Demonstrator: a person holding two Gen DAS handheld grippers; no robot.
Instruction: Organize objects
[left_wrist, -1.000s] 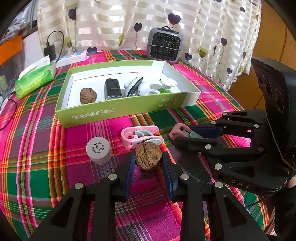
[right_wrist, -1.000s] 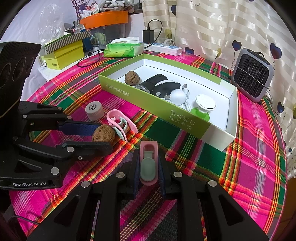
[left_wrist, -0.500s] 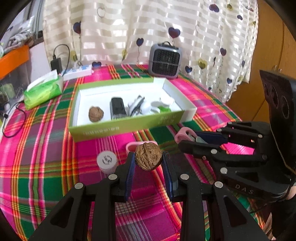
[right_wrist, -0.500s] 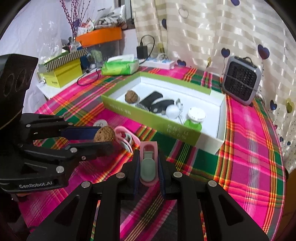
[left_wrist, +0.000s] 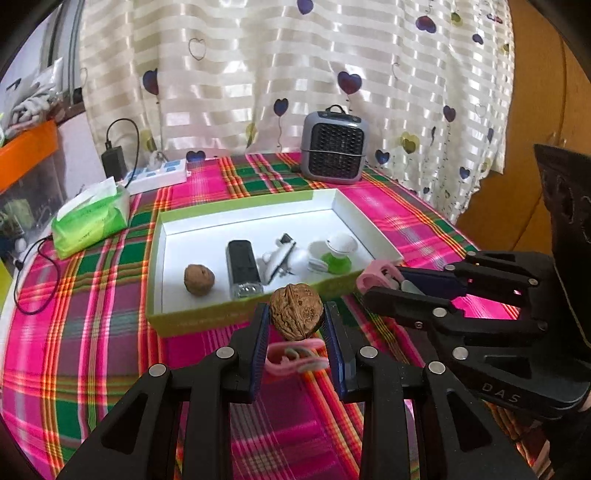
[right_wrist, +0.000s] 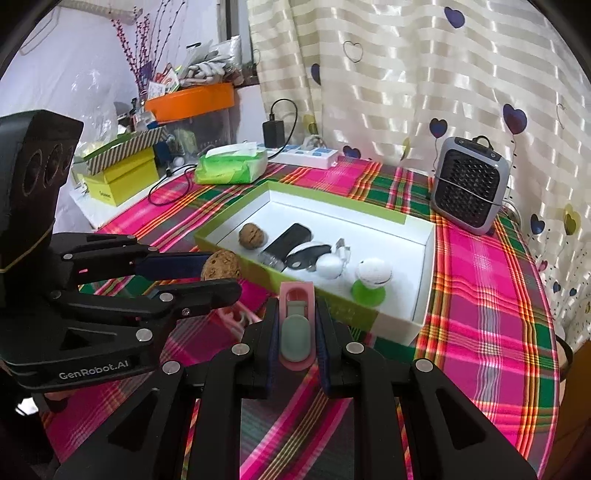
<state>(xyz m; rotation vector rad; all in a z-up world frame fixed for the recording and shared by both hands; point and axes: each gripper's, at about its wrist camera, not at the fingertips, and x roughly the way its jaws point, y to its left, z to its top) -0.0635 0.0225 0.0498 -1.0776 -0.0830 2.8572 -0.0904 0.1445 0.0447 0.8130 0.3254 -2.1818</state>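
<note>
My left gripper (left_wrist: 296, 317) is shut on a brown walnut (left_wrist: 296, 311), held above the plaid cloth just short of the green box (left_wrist: 236, 321). The walnut (right_wrist: 221, 266) also shows between the left fingers in the right wrist view. My right gripper (right_wrist: 296, 325) is shut on a pink and grey clip (right_wrist: 296, 325), also lifted off the table; the clip (left_wrist: 373, 275) pokes out of it on the right in the left wrist view. Inside the box lie a second walnut (left_wrist: 199, 278), a black device (left_wrist: 242, 264), white earphones (left_wrist: 282, 254) and a green-based white knob (left_wrist: 338, 251).
Another pink clip (left_wrist: 291, 358) lies on the cloth under my left gripper. A small grey heater (left_wrist: 334, 147) stands behind the box. A green tissue pack (left_wrist: 90, 218), a power strip (left_wrist: 157, 175) and a charger cable sit at the back left. Yellow boxes (right_wrist: 118, 177) stand off the table's left.
Both grippers have risen off the table with the walnut and the clip still held. The view has tilted up, and the white bottle cap has dropped out of sight.
</note>
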